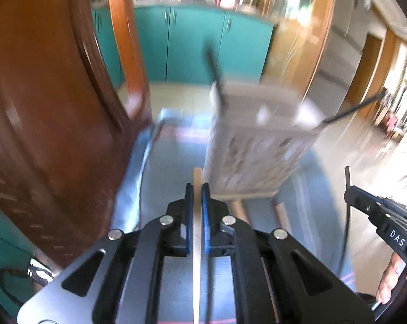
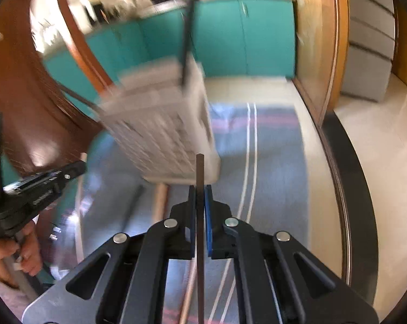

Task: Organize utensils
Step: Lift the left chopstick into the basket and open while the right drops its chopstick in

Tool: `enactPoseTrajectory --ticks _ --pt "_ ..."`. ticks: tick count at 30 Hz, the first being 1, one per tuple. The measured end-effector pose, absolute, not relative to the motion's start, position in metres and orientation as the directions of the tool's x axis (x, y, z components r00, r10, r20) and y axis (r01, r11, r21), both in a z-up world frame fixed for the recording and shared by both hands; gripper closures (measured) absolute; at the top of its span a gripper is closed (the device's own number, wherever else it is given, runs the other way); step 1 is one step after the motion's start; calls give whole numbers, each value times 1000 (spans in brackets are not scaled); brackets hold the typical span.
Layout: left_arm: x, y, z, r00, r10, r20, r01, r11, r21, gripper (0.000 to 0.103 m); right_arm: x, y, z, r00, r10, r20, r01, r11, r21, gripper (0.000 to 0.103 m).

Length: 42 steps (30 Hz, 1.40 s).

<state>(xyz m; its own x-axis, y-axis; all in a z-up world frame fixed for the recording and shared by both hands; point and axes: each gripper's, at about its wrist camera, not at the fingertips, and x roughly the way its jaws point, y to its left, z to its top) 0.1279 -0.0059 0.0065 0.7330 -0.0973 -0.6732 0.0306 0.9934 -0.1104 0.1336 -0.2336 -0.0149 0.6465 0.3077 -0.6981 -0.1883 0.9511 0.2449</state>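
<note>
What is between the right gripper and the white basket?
Only the dark stick that the right gripper holds, pointing toward the white basket, shown in the right wrist view.

Both hand-held grippers (image 1: 197, 189) (image 2: 200, 189) clamped.

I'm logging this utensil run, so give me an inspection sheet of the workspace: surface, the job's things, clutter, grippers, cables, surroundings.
Surface: blue striped cloth over the table.
Job's things: white slotted utensil holder stands on the cloth, blurred, with two dark handles sticking out; a light wooden utensil and a dark thin utensil are both held; another wooden handle lies by the holder's base.
Clutter: nothing seen.
Grippers: left gripper jaws closed on the wooden utensil; right gripper jaws closed on the dark one.
Cables: a dark lead at the left view's lower edge.
Surroundings: wooden chair, teal cabinets, tiled floor.
</note>
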Motion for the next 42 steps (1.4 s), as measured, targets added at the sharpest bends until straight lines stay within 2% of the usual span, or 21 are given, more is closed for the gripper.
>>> enactPoseTrajectory --ticks 5,9,12,14,16,17,19,22,26,30,32,33,35,38,41,42 --pt "80 -5 90 855 -170 -490 98 981 -170 96 94 -254 61 761 357 -542 -236 930 281 96" --pt "62 2 148 935 -194 -296 127 965 -231 96 81 -266 115 840 398 -368 -276 899 341 97" --pt "62 9 179 981 -141 -131 105 962 -254 96 78 -271 149 909 360 -211 -276 897 344 97" --pt "71 6 180 991 -101 -91 76 967 -244 96 91 -270 157 935 331 -125 -273 900 339 97" --pt "91 5 169 991 -78 -112 49 970 -239 96 104 -265 158 955 288 -66 -252 911 325 97" --pt "104 4 160 987 -77 -140 40 968 -248 96 111 -264 155 958 279 -67 -245 917 316 97" --pt "117 0 147 979 -77 -186 27 966 -258 96 128 -256 143 956 272 -111 -229 927 297 97" --pt "144 -5 124 957 -80 -279 10 970 -244 96 157 -245 111 930 288 -229 -211 927 310 97" --pt "163 -15 100 935 -54 -350 -10 984 -179 96 174 -236 87 908 266 -323 -177 944 279 96" --pt "153 -17 101 934 -61 -351 3 987 -163 95 161 -240 87 906 244 -345 -163 955 247 81" --pt "145 -16 107 941 -60 -333 8 988 -157 86 143 -247 97 923 224 -314 -150 959 241 62" --pt "138 -13 109 945 -60 -322 7 987 -162 83 128 -251 103 932 217 -292 -147 959 243 57" --pt "116 -6 110 952 -60 -299 4 983 -183 78 106 -263 114 940 230 -250 -164 952 260 57" --pt "96 -5 100 951 -47 -305 -12 982 -189 77 79 -269 124 919 292 -266 -227 941 252 57" --pt "88 -4 61 921 0 -389 -59 988 -140 77 69 -262 111 880 310 -360 -252 947 198 57" --pt "91 -3 39 891 17 -454 -79 990 -118 77 71 -258 100 863 308 -400 -253 950 185 57"
